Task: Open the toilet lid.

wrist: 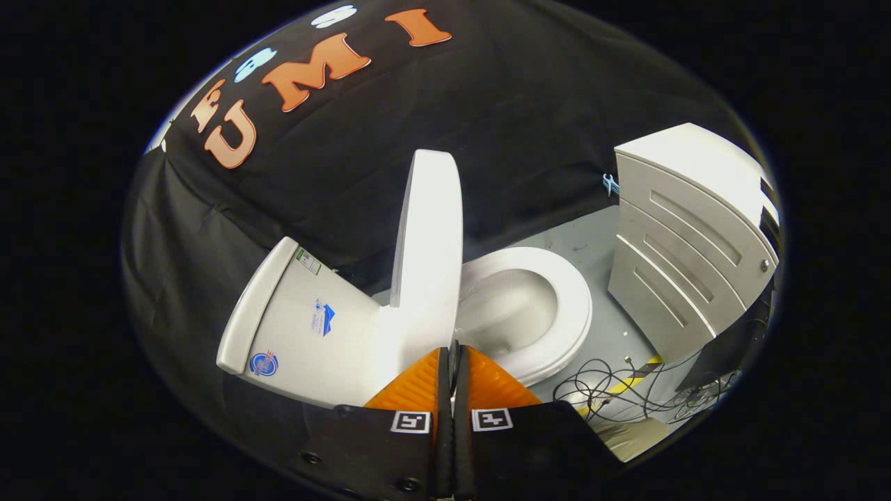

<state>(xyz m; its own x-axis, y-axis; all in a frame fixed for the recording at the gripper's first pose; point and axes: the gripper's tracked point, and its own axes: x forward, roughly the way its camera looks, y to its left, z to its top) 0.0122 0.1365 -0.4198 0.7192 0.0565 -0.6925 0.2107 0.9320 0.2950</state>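
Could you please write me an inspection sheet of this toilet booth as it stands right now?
Surface: grey floor, with a yellow strip under the cables.
Job's things: toilet lid raised, standing on edge between the tank and the open seat; bowl exposed.
Clutter: nothing seen.
Grippers: gripper has its fingers closed together, tips at the lid's lower edge; whether they pinch it cannot be told.
Cables: loose tangle of dark cables on the floor beside the bowl.
Surroundings: white drawer cabinet beyond the seat; black cloth wall behind.
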